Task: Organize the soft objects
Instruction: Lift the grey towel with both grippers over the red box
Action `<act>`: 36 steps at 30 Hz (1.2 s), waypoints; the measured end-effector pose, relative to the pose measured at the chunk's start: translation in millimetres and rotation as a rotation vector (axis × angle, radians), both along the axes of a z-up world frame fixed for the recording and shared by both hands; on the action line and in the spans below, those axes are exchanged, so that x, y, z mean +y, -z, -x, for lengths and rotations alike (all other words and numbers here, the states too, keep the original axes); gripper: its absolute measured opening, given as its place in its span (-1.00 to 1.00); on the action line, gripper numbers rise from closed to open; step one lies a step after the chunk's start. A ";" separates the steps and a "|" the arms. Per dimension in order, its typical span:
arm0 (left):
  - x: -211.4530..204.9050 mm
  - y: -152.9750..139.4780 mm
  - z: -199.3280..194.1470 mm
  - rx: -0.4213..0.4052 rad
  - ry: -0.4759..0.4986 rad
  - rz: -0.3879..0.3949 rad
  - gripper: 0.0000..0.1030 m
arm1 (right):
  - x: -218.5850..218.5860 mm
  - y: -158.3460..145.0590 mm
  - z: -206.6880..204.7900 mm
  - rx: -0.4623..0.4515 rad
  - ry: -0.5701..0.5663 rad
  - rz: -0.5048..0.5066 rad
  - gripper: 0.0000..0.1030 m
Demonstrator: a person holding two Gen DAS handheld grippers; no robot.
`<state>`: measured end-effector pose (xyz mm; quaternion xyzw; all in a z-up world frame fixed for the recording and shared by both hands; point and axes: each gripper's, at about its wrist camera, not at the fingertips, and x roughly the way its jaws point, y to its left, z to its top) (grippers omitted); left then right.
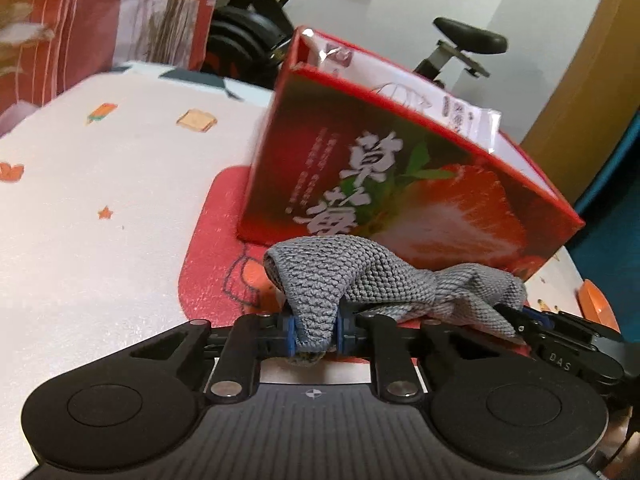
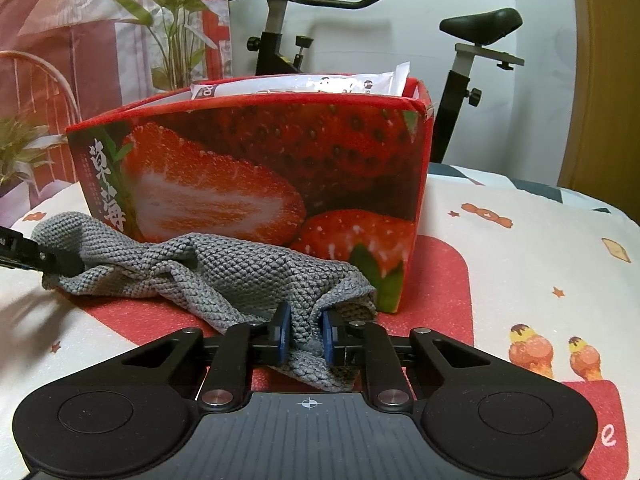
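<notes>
While it lies crumpled on the red-and-white patterned counter [image 2: 520,264] just before the strawberry box [image 2: 280,168], the grey knitted cloth [image 2: 240,272] is pinched at one end by the left gripper [image 1: 315,330] and at the other by the right gripper [image 2: 305,334], fingers narrow. White packets [image 2: 304,82] stand in the box.

You've got 1 grey knit cloth [image 2: 224,272] | 1 strawberry-print box [image 2: 280,168] | 2 grippers: left gripper [image 1: 314,334], right gripper [image 2: 305,338] | white packets in box [image 2: 304,84]: count unclear, at least 1 | 1 exercise bike [image 2: 472,64] behind | 1 potted plant [image 2: 172,28] | 1 patterned table cover [image 2: 520,240]
</notes>
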<state>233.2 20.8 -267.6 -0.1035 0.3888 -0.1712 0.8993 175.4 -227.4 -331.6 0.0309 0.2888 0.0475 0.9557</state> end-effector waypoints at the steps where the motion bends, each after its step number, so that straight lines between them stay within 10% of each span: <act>1: -0.2 -1.9 1.3 -0.006 0.004 0.000 -0.67 | -0.3 -0.6 0.7 0.000 -0.001 -0.002 -0.74; 22: 2.4 -92.8 32.1 -0.324 0.040 0.096 -0.69 | -14.0 -80.9 41.7 -0.264 -0.075 -0.045 -0.80; 36: -3.5 -113.4 7.8 -0.332 0.007 0.133 -0.69 | -17.9 -136.9 8.8 -0.330 -0.077 -0.048 -0.80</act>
